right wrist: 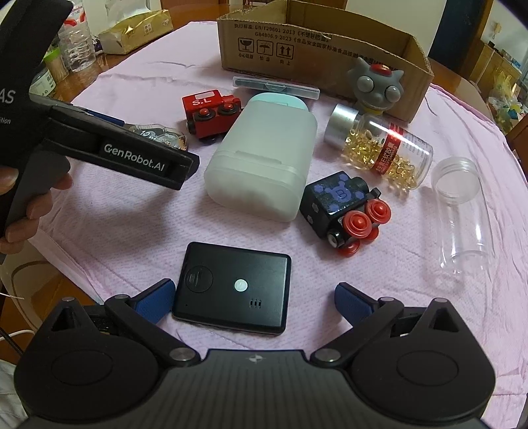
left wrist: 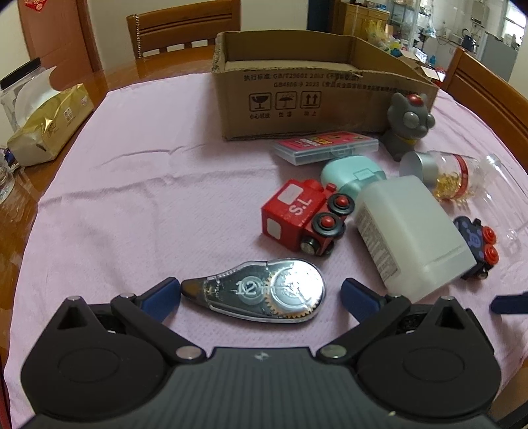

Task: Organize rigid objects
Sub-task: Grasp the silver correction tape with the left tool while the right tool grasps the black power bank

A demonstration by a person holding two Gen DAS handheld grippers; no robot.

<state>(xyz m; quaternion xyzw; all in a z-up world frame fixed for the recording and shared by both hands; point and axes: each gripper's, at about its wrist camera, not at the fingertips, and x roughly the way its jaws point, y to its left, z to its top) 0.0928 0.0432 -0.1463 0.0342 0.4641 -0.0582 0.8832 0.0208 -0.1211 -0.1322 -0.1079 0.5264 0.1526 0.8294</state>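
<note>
Your left gripper [left wrist: 260, 292] is spread wide and holds nothing; the correction tape dispenser [left wrist: 255, 288] lies flat between its blue fingertips [left wrist: 161, 295], the left tip just beside its pointed end. Your right gripper [right wrist: 254, 298] is equally wide and empty, with the black card-shaped device [right wrist: 232, 287] flat between its fingers, nearly touching the left one.

Just beyond, the frosted white container [right wrist: 260, 165] lies on its side with the dark blue toy train [right wrist: 343, 208] tipped over beside it, red wheels up. From the right wrist, your left gripper's body and your hand [right wrist: 23, 204] cover most of the tape dispenser. The red toy train [left wrist: 302, 216] sits left of the container. A mint green case [left wrist: 351, 175] is mostly hidden behind the container. To the right lie the capsule bottle [right wrist: 379, 145] with its silver cap and an empty clear jar [right wrist: 465, 211], which the left view's edge cuts off. Farther back a flat clear box [left wrist: 326, 147] with a red insert lies in front of the grey cat figure [left wrist: 407, 123], which stands against the open cardboard box [left wrist: 313, 82]; its printed text is too small to read.

Everything rests on a pink cloth [left wrist: 148, 181] over the wooden surface [left wrist: 13, 224]. A gold tissue pack [left wrist: 49, 125] sits at the far left, wooden chairs [left wrist: 184, 26] beyond, and blurred shelves fill the room behind.
</note>
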